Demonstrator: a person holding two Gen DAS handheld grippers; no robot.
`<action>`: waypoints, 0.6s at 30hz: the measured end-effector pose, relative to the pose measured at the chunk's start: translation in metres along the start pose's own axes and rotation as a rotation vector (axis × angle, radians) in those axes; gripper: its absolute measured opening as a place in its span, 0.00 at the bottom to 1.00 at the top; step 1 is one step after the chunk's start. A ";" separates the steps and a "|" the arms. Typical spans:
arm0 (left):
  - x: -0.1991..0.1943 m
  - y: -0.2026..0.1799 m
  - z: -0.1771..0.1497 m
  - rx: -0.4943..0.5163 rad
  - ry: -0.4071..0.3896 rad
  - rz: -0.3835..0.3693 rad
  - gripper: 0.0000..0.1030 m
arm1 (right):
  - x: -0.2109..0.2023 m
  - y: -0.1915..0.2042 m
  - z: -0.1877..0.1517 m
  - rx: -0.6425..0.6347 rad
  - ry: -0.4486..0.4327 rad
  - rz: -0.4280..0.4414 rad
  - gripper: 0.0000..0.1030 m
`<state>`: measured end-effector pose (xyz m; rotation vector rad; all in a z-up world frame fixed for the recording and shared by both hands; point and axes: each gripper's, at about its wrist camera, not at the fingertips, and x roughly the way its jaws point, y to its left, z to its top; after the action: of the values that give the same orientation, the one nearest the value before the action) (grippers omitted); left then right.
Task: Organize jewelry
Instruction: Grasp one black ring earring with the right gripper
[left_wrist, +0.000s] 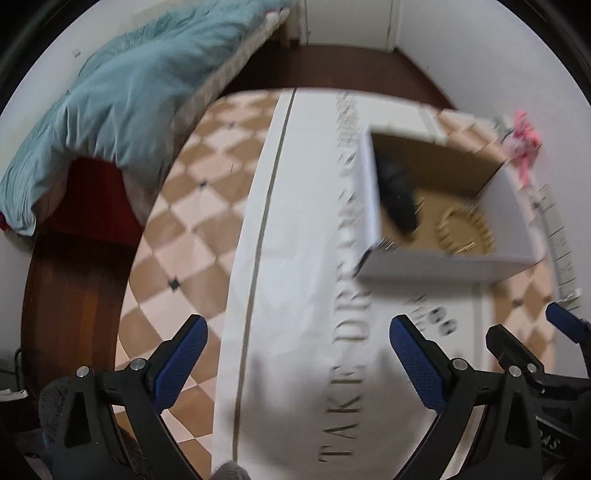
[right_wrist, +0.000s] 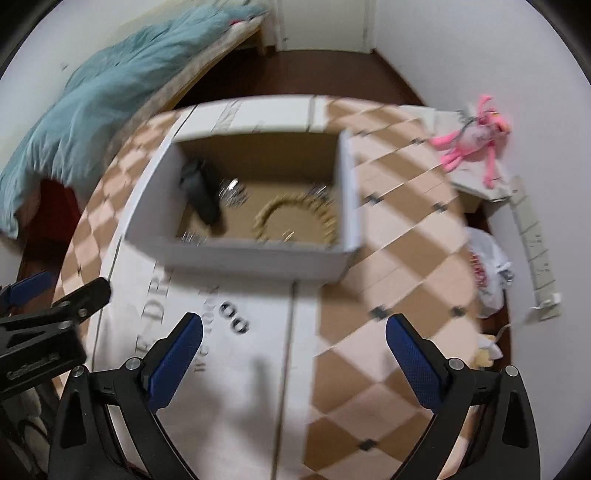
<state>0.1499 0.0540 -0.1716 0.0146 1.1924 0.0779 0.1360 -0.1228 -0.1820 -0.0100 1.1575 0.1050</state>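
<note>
An open white cardboard box (right_wrist: 236, 254) stands on a white lettered cloth (right_wrist: 258, 387) over a checkered table. It also shows in the left wrist view (left_wrist: 443, 267). Inside lie a gold bead necklace (right_wrist: 328, 221), a black case (right_wrist: 201, 199) and blurred silver pieces (right_wrist: 232, 192). A pair of small dark rings or earrings (right_wrist: 234, 317) lies on the cloth in front of the box. My right gripper (right_wrist: 293, 358) is open and empty, just short of the box. My left gripper (left_wrist: 297, 358) is open and empty over the cloth, left of the box. The frames are motion-blurred.
A pink plush toy (right_wrist: 476, 136) lies at the table's far right on a white item. A white plastic bag (right_wrist: 487, 266) sits at the right edge. A bed with a teal blanket (right_wrist: 92, 110) stands to the left, beside dark wood floor (left_wrist: 74, 295).
</note>
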 end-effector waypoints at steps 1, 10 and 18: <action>0.006 0.002 -0.004 0.002 0.012 0.004 0.98 | 0.006 0.003 -0.003 -0.008 0.004 0.009 0.97; 0.035 0.022 -0.022 -0.016 0.082 0.048 0.98 | 0.044 0.028 -0.016 -0.076 -0.008 0.001 0.54; 0.033 0.018 -0.022 0.011 0.070 0.049 0.98 | 0.039 0.024 -0.014 -0.050 -0.042 0.021 0.13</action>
<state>0.1410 0.0737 -0.2096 0.0511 1.2628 0.1153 0.1367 -0.0963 -0.2225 -0.0399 1.1133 0.1516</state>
